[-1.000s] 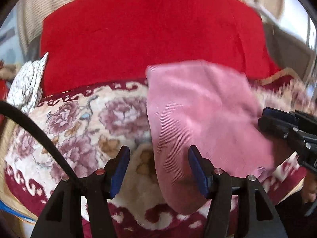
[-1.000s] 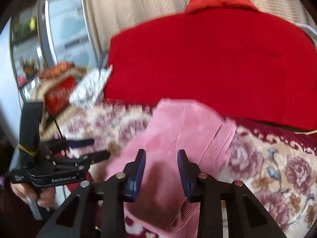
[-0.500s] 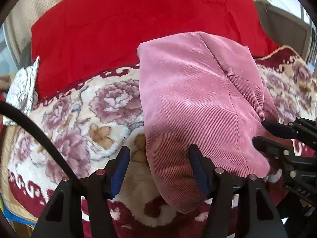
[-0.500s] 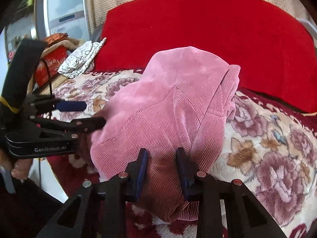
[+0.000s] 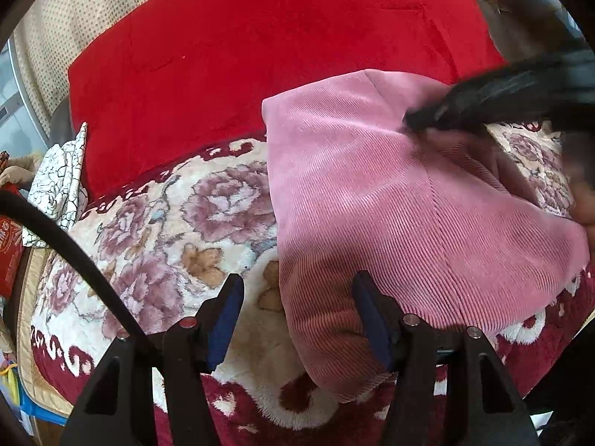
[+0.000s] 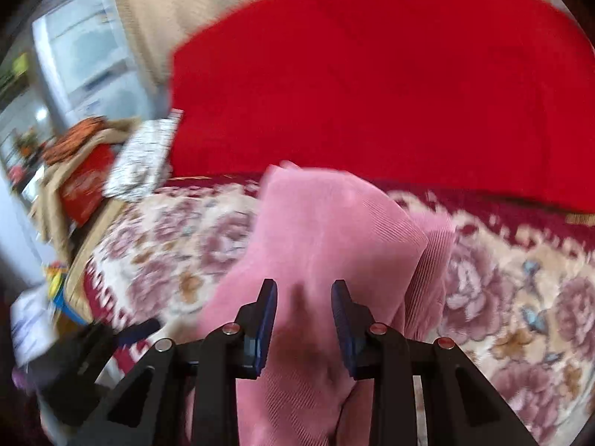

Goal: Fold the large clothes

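Red cushion (image 5: pixel 282 55) backs the floral blanket (image 5: pixel 156 230), and on that blanket, just in front of the cushion, lies the pink corduroy garment (image 5: pixel 390 215). My left tongs (image 5: pixel 297 319) gape wide over its near edge, gripping nothing. My right tongs (image 6: pixel 304 319) stand narrow with its cloth between them; whether they pinch it, I cannot tell.

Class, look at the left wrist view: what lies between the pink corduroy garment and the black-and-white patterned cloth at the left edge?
Only flowered blanket, seen in the left wrist view, separates the pink corduroy garment from the patterned cloth.

Red-cushioned sofa (image 5: pixel 279 48), floral blanket (image 5: pixel 156 230)
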Demonstrator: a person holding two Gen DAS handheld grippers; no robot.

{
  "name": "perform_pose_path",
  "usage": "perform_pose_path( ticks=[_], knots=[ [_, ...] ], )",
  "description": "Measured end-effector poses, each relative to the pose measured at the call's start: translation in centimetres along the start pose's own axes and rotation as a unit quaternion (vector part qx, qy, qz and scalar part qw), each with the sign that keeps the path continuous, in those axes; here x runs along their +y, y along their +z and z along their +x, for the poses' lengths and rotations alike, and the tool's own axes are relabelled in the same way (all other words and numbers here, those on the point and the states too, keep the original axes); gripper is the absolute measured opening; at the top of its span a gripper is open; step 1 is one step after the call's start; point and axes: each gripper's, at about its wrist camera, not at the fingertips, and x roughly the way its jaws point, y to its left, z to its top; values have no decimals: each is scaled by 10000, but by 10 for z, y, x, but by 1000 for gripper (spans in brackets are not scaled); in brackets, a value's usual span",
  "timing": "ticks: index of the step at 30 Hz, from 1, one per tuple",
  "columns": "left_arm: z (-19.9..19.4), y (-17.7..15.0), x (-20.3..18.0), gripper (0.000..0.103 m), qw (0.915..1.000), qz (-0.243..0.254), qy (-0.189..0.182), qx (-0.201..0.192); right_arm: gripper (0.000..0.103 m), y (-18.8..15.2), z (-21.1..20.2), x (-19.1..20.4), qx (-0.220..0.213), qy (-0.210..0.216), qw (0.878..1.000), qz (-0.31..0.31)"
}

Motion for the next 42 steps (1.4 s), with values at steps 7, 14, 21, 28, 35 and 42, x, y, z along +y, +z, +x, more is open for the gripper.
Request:
perform_pose_path(
  ticks=[7,14,21,28,35,42],
  knots=[
    [-1,0,1,63,10000,-26,14,0,34,-11,6,-1,38,133,9999,56],
    [-2,1,-1,63,10000,-37,88,1,34,-40,-54,18,-312,192,9988,-315],
    [-2,1,-5,63,9999,-45,132,14,34,-100,-37,21,-182,-251,9980,-560],
    [-14,-4,-5,71,9975,-340,555,-267,36,-97,-55,24,-242,-359,9980,-460],
    [-70,-3,-12,83,9889,-348,1269,-697,69,-106,-120,25,-759,-448,9954,-376],
    [-158,-1,-15,93,9782,-537,1367,-1470,77,-118,-183,25,-1372,-753,9874,-234]
  ],
)
